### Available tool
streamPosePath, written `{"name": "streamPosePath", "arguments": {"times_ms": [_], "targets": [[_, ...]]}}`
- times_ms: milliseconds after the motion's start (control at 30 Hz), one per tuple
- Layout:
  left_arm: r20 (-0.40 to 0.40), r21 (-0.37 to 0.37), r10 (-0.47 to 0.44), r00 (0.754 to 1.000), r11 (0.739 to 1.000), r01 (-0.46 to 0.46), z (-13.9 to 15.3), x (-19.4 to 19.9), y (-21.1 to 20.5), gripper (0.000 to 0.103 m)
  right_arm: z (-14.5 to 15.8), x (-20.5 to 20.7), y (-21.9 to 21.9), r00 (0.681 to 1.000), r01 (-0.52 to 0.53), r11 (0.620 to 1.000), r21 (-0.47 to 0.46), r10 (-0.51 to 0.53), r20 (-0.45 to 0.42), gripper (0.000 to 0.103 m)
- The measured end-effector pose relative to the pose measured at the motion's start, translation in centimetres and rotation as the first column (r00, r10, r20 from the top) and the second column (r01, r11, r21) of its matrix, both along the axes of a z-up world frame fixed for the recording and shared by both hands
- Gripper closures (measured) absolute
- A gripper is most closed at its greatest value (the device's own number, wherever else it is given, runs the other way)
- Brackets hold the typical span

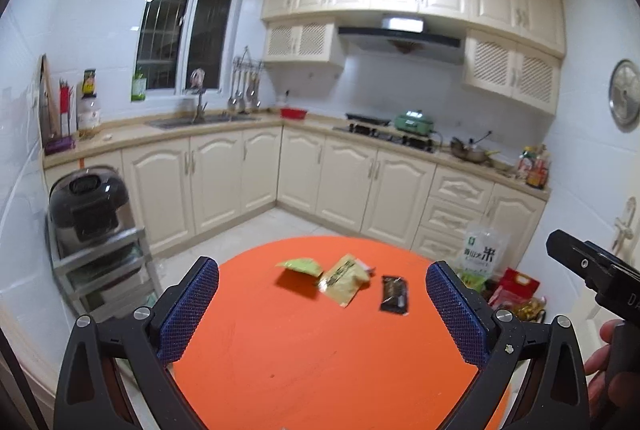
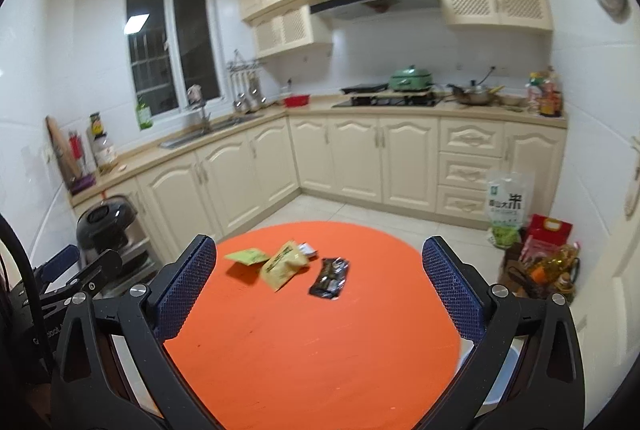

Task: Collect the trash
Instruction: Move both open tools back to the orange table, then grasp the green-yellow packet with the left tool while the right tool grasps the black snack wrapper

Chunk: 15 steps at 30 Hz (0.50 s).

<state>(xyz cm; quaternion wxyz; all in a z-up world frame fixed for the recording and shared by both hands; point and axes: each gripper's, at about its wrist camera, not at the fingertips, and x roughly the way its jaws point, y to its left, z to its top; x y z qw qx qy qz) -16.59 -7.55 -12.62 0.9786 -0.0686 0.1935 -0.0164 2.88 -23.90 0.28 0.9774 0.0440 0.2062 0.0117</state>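
A: While both hover above the table's (image 1: 320,370) near edge, the left gripper (image 1: 322,304) and right gripper (image 2: 320,290) gape wide, empty.
B: Trash?
A: Green wrapper (image 1: 299,266), yellow wrapper (image 1: 342,280), black wrapper (image 1: 395,293) toward far edge.

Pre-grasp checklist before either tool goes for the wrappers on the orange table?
1. Left tool open, holding nothing: ok.
2. Right tool open, holding nothing: ok.
3. Wrappers in view on the orange table: green wrapper, yellow wrapper, black wrapper: ok.
4. Black wrapper lies apart from the others: ok.
5. Yellow wrapper separated from the green one: not ok, they overlap.
6. Trash bin located: cannot tell, no bin identifiable.
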Motion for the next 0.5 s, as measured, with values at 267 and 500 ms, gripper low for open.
{"name": "streamPosePath", "arguments": {"times_ms": [267, 500], "targets": [[-0.120, -0.012, 0.000, 0.993, 1.000, -0.001, -2.1, 4.7, -0.3, 0.001, -5.3, 6.2, -0.7, 0.987, 0.010, 1.000, 0.017, -0.007, -0.160, 0.000], [-0.233, -0.050, 0.005, 0.973, 0.999, -0.017, -2.7, 13.9, -0.3, 0.001, -10.7, 13.0, -0.6, 0.950, 0.016, 0.999, -0.049, -0.030, -0.311, 0.000]]}}
